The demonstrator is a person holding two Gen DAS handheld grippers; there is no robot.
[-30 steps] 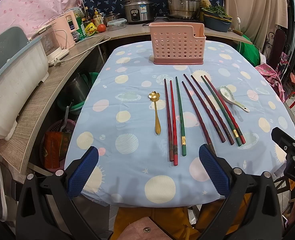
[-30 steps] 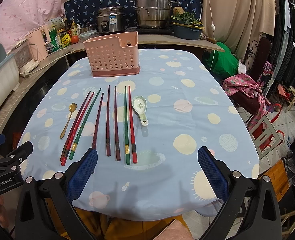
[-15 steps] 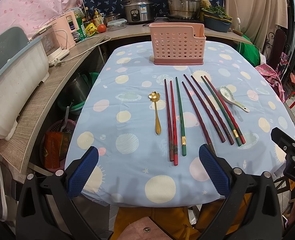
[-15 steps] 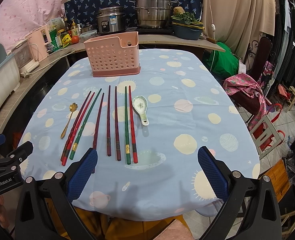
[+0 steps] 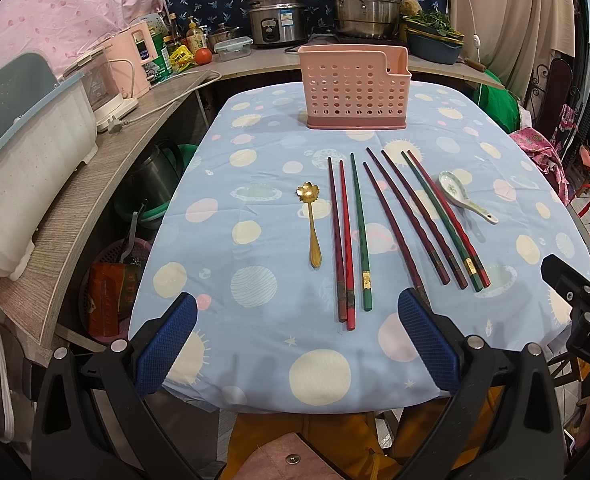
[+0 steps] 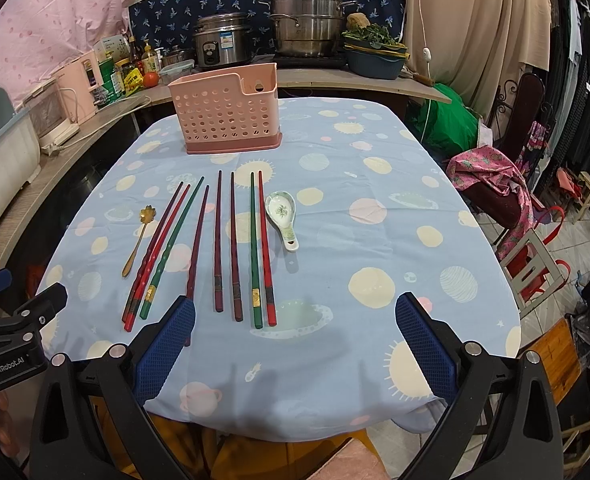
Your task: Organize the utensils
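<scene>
Jaws: both grippers, left (image 5: 297, 344) and right (image 6: 295, 346), stand wide apart and hold nothing; we hover at the near table (image 6: 375, 380) edge.
Stock on table: eight chopsticks (image 6: 218, 240) side by side, gold spoon (image 5: 312, 226) to their left, china spoon (image 6: 282, 214) to their right.
Destination: pink basket (image 5: 355, 88), upright at the far end, well apart from all.
Handling, as we judge it: start with an outer piece, close across the handle, lift clear of neighbours, drop it in handle-down.
</scene>
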